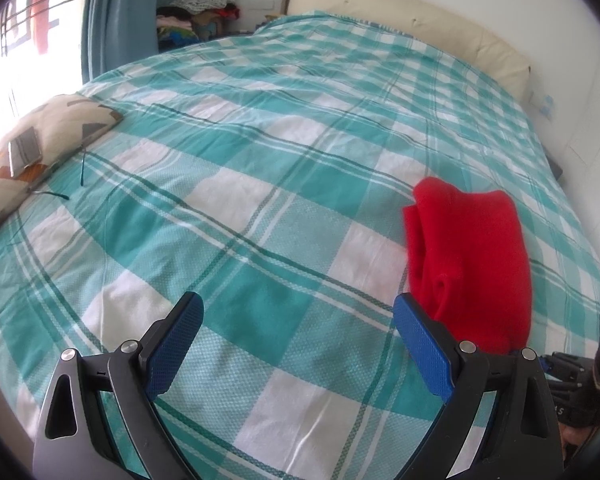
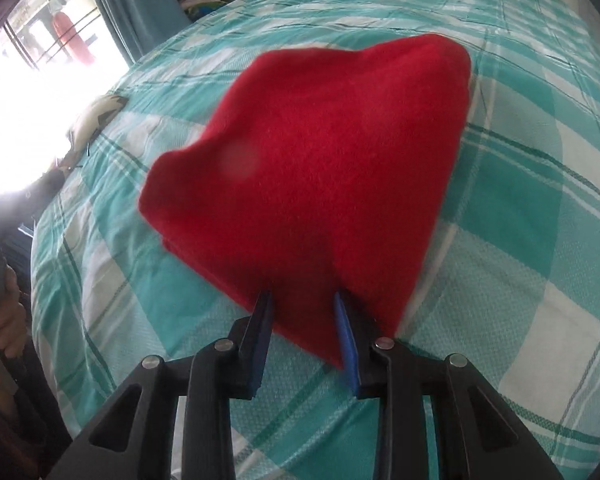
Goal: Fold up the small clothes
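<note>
Now the right tongs (image 2: 302, 300) pinch the near edge of the red fleece garment (image 2: 320, 160), which is folded into a thick, fuzzy wedge on the teal-checked bed (image 2: 520, 240). The left tongs (image 1: 298, 312) gape wide and empty just beside it.

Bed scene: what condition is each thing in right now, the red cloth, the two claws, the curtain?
Red garment: folded over, near edge gripped.
Right gripper: shut on the red garment.
Left gripper: open, empty, over the bedspread.
Curtain: drawn aside, window uncovered.
Clothes pile: heaped, unfolded.
</note>
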Available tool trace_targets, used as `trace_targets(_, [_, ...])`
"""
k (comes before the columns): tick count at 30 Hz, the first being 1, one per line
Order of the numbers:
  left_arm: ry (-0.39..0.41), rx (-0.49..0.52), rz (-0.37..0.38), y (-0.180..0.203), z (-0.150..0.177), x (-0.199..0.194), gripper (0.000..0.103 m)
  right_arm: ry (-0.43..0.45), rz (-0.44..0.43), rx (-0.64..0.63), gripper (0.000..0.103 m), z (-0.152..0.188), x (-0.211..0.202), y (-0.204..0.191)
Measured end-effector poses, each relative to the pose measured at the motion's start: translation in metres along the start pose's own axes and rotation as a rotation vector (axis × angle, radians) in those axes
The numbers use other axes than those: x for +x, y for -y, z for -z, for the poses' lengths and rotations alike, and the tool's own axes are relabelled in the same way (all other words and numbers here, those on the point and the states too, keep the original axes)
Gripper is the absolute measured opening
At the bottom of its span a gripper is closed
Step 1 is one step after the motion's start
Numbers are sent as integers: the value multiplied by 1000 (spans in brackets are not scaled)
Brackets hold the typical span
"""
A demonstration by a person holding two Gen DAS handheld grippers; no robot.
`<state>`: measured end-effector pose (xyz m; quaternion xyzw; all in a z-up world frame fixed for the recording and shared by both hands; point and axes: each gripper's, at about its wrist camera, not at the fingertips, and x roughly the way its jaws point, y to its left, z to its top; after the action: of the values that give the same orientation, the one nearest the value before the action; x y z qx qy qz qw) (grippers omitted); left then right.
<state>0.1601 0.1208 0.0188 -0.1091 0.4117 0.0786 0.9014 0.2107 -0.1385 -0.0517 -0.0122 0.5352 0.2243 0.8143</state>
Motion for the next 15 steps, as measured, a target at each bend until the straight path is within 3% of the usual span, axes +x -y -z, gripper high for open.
trace_targets(3, [-6,4,0,2,1,2,97,37,34,11,30,10,-15,-2])
trace_targets(5, [-8,11,2,4,2,3,97,77,106,-16,33,16,-29,-10])
trace_targets(7, [-9,21,7,8,4,2,97,120,177,-45,39,21,-44,-21])
trace_targets(9, [-12,34,10,11,6,3,97,173,222,-61,56,26,-60,-28])
trace_targets(10, [-14,41,11,13,7,3,97,198,251,-70,59,29,-66,-32])
trace_targets(15, [-27,71,8,23,13,7,97,242,384,-108,60,35,-80,-39])
